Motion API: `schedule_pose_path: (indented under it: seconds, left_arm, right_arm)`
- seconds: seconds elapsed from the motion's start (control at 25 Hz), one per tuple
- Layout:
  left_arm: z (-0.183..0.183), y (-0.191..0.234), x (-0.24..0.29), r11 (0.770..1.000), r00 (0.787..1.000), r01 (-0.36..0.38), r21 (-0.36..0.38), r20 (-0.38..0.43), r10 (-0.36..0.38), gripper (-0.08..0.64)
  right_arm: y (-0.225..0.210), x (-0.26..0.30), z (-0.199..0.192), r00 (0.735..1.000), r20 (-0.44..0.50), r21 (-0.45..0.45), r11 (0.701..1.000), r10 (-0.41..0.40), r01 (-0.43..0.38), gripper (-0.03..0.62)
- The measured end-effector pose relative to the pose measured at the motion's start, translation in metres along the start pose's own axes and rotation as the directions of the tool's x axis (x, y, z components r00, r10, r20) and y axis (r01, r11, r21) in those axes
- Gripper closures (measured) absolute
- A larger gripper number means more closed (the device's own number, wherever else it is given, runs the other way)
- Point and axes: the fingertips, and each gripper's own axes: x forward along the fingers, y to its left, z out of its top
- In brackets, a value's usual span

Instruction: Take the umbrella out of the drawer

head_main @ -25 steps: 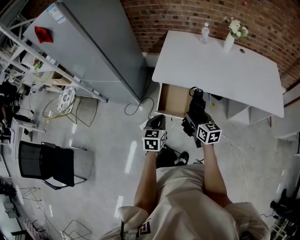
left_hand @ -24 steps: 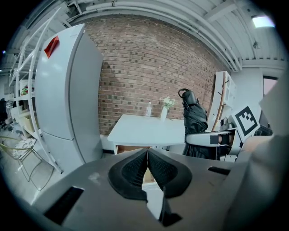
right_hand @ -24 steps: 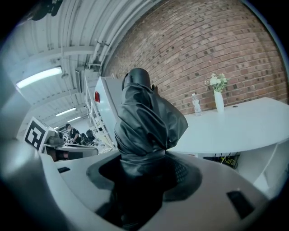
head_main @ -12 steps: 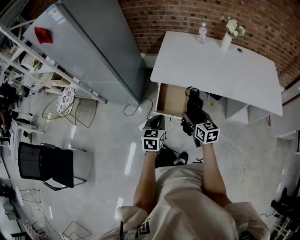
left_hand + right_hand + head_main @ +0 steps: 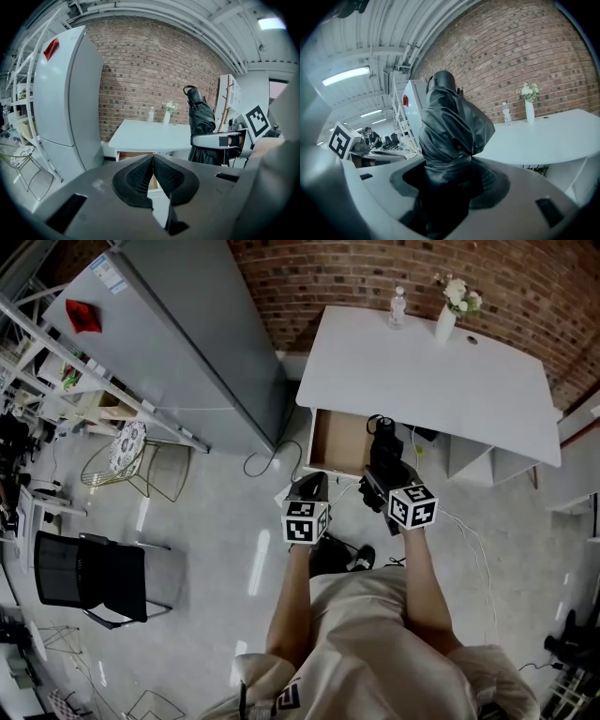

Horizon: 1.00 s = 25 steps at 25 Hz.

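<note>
A folded black umbrella (image 5: 450, 126) stands upright between the pads of my right gripper (image 5: 452, 180), which is shut on it. In the head view the umbrella (image 5: 382, 439) is above the right end of the open wooden drawer (image 5: 339, 441) under the white desk (image 5: 422, 371). The left gripper view shows the umbrella (image 5: 202, 123) at the right, held by the other gripper. My left gripper (image 5: 153, 174) is shut with nothing between its pads, and in the head view the left gripper (image 5: 310, 493) hangs in front of the drawer.
On the desk's far edge stand a water bottle (image 5: 397, 307) and a white vase with flowers (image 5: 447, 317). A grey fridge (image 5: 178, 334) is left of the desk. A wire chair (image 5: 131, 460) and a black chair (image 5: 94, 573) stand on the floor at left. Cables (image 5: 267, 457) lie on the floor.
The right gripper has carried the umbrella slightly up and left over the drawer. The left gripper has barely moved.
</note>
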Motion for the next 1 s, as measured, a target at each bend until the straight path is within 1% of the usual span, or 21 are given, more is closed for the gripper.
schedule_pose_path:
  seconds: [0.24,0.56,1.0]
  left_arm:
    - [-0.0002,-0.0014,-0.0026,1.0,1.0,0.002,0.008,0.003,-0.002,0.549]
    - [0.0014,0.0055,-0.0089,1.0,1.0,-0.016,0.01,0.006,0.015,0.549]
    - [0.0019,0.0036,-0.0073,1.0,1.0,-0.013,0.004,0.01,0.013,0.549]
  right_arm:
    - [-0.0036,-0.0034,0.0016,1.0,0.013,0.023,1.0,-0.011,0.01,0.291]
    - [-0.0035,-0.0027,0.0039,1.0,0.027,0.063,0.998,0.002,-0.003,0.291]
    - [0.002,-0.0008,0.006,1.0,0.016,0.043,0.999,0.016,-0.016,0.291]
